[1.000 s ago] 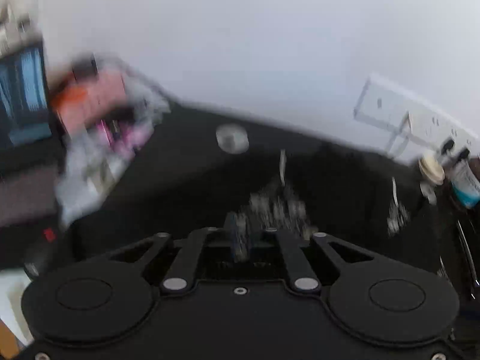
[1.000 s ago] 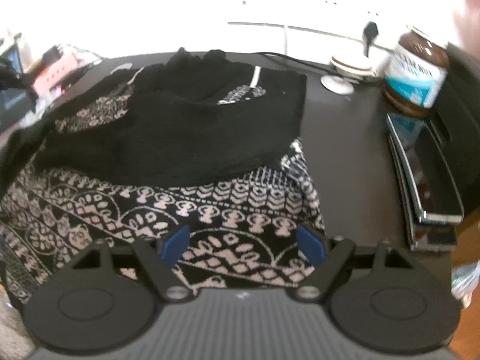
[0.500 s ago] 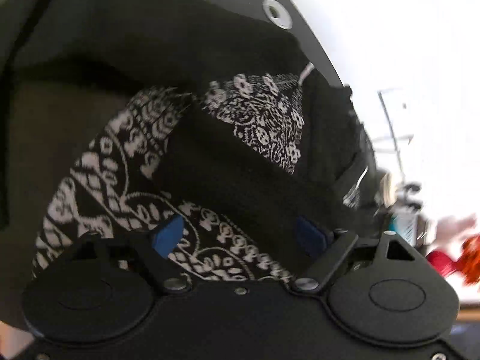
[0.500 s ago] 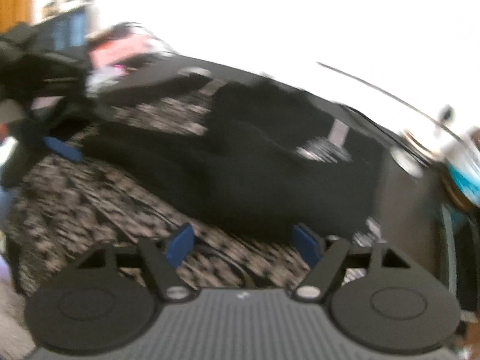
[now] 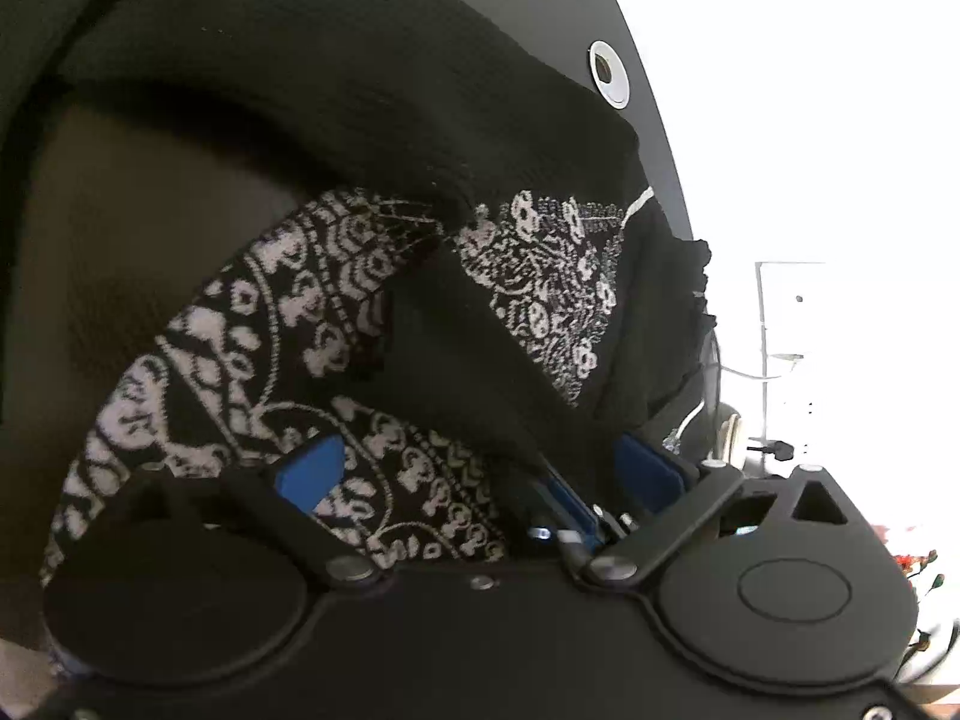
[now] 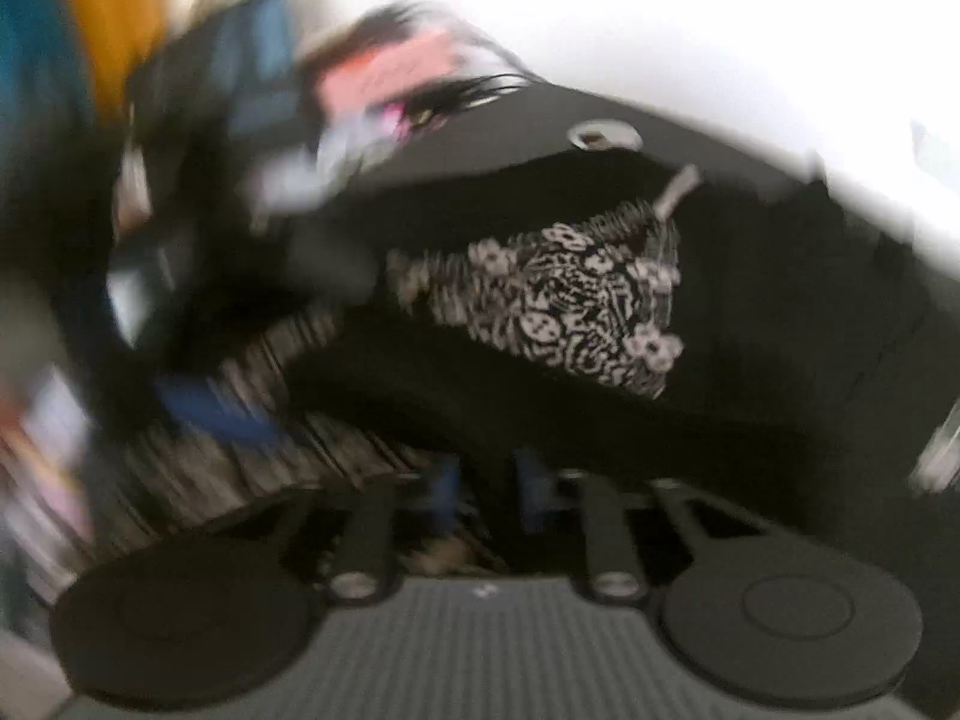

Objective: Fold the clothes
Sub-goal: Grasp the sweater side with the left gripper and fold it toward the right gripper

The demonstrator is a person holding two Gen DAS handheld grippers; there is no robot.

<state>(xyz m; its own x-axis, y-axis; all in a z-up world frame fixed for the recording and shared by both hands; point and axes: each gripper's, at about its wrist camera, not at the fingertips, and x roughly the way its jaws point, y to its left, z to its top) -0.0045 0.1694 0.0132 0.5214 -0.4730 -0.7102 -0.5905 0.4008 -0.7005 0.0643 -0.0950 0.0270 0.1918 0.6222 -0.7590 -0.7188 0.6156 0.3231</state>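
My left gripper (image 5: 480, 468) hangs over the black-and-white paisley-patterned knit garment (image 5: 252, 372), its blue-padded jaws spread wide and opening; the cloth lies under them, and the pads press on nothing. The garment is heaped on the dark flat tabletop (image 5: 645, 120), patterned folds at seven o'clock in my left view and a plain black fold running across the middle toward one o'clock. A round silver grommet (image 5: 609, 75) sits in the tabletop at one o'clock, beyond the cloth.

My right gripper (image 6: 489, 486) has its jaws nearly together and closing; the right view is badly blurred, so I cannot tell whether cloth is caught between them (the garment's dark edge lies just ahead of the tips). No container is clear in either view now.

A second ago my left jaws were narrow and looked across the table at the wall; now they tilt down at the garment. My right jaws stood wide then, with a brown jar at two o'clock.
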